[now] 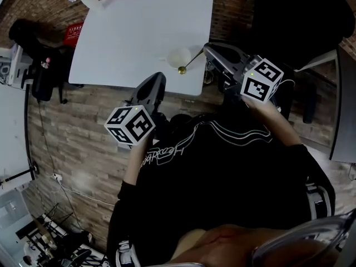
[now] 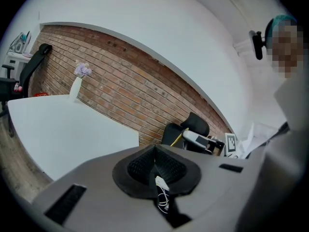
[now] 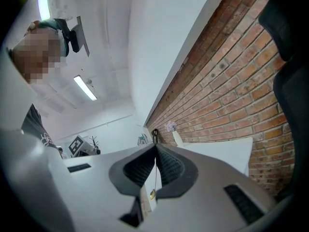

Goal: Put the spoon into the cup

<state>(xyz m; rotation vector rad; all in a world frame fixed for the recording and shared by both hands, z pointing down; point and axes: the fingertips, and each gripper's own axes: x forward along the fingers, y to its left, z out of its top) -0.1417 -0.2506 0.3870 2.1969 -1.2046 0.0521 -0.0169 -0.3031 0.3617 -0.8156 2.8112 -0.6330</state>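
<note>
Seen from the head camera: a person in a black top holds a two-jaw tool in each hand over the near edge of a white worktop (image 1: 139,32).

R tool (image 1: 208,49) is clamped on the thin handle of a spoon (image 1: 191,61). The handle slants down and to the left from the tool tip, and the gold bowl end hangs just beside the near side of a white cup (image 1: 179,56). Cannot tell whether spoon and cup touch. The spoon is not inside the cup. The cup stands upright on the worktop, close to the front edge.

In the R gripper view the jaws meet at the tips, w/ a fine line of handle and the gold end (image 3: 152,193) showing in the slit between them.

L tool (image 1: 156,79) is lower and to the left, near the worktop's front edge, well apart from the cup. In the L gripper view its jaws are pressed together w/ nothing gripped.

A white vase w/ purple flowers (image 1: 89,1) stands at the far left corner of the worktop. The L gripper view also shows a brick wall (image 2: 145,100) behind the worktop and a black office chair (image 2: 190,129).
</note>
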